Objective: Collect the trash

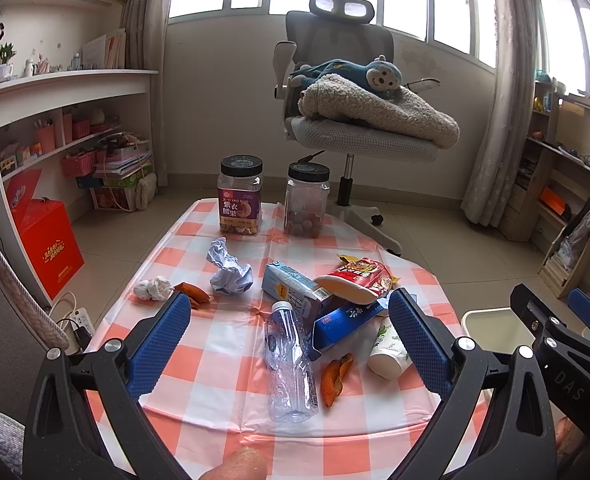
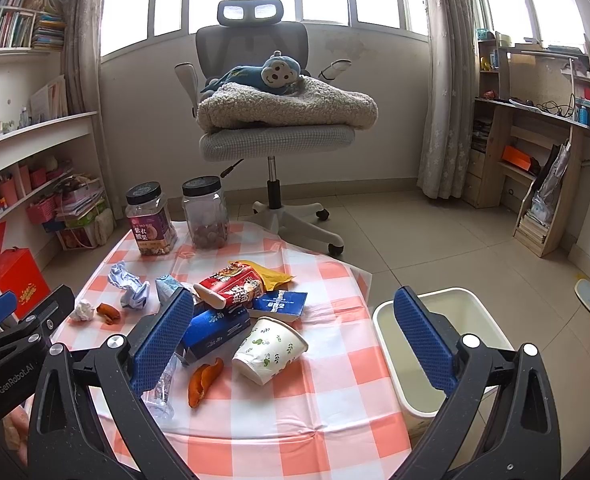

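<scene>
Trash lies on the checked table (image 1: 215, 368): a clear plastic bottle (image 1: 291, 364), orange peel (image 1: 337, 376), a paper cup (image 1: 387, 350) on its side, a blue box (image 1: 345, 326), a milk carton (image 1: 295, 286), a red snack bag (image 1: 359, 278), crumpled paper (image 1: 229, 266) and a tissue ball (image 1: 153, 288). My left gripper (image 1: 291, 340) is open above the bottle, holding nothing. My right gripper (image 2: 295, 336) is open above the paper cup (image 2: 271, 350), empty. A cream bin (image 2: 447, 344) stands on the floor right of the table.
Two black-lidded jars (image 1: 241, 196) (image 1: 307, 200) stand at the table's far edge. An office chair (image 1: 347, 92) with a blanket and a toy monkey stands behind. Shelves line the left wall, a red box (image 1: 49, 248) sits on the floor, and a desk (image 2: 535, 152) stands at right.
</scene>
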Demonstrator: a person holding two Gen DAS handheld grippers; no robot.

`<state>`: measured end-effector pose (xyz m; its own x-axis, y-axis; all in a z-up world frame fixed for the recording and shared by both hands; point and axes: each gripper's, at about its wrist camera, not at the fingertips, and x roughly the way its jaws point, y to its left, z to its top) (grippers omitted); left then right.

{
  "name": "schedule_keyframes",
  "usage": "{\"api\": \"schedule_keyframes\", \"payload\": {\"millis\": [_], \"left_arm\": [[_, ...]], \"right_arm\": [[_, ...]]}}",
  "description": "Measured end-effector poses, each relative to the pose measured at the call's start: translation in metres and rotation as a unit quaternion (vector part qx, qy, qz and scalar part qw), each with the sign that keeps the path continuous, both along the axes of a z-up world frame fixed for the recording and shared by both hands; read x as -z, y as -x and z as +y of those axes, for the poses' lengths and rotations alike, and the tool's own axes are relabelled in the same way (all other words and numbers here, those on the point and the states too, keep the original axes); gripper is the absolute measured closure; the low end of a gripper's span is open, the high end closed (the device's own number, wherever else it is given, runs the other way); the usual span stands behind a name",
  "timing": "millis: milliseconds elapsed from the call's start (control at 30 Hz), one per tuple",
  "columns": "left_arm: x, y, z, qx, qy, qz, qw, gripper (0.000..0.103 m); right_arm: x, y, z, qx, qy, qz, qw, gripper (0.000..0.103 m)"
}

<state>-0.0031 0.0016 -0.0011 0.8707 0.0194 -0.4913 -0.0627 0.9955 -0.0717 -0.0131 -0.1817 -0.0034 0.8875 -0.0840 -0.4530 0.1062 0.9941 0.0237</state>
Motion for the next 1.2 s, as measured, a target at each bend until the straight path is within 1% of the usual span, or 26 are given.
{"api": "schedule_keyframes", "payload": {"millis": [367, 433, 667, 767, 933, 967, 1200], "left_arm": [[0.003, 0.006, 0.004, -0.001, 0.000, 0.002, 1.0000, 0.007], [0.004, 0.000, 0.002, -0.001, 0.000, 0.002, 1.0000, 0.007], [0.007, 0.006, 0.005, -0.003, 0.002, 0.003, 1.0000, 0.007], [0.008, 0.001, 0.004, -0.002, 0.001, 0.003, 1.0000, 0.007], [0.012, 0.007, 0.007, -0.002, 0.000, 0.003, 1.0000, 0.007], [0.007, 0.001, 0.004, -0.002, 0.001, 0.003, 1.0000, 0.007], [0.007, 0.000, 0.004, -0.002, 0.001, 0.004, 1.0000, 0.007]], "right_arm": [[0.001, -0.002, 0.002, -0.001, 0.000, 0.001, 1.000, 0.007], [0.001, -0.002, 0.001, -0.001, -0.001, 0.001, 1.000, 0.007], [0.001, -0.002, 0.001, -0.001, 0.000, 0.001, 1.000, 0.007], [0.001, -0.002, 0.001, -0.001, -0.001, 0.002, 1.000, 0.007], [0.001, -0.002, 0.001, -0.001, -0.001, 0.002, 1.000, 0.007], [0.001, -0.002, 0.001, -0.001, -0.001, 0.002, 1.000, 0.007], [0.001, -0.002, 0.001, -0.001, -0.001, 0.002, 1.000, 0.007]]}}
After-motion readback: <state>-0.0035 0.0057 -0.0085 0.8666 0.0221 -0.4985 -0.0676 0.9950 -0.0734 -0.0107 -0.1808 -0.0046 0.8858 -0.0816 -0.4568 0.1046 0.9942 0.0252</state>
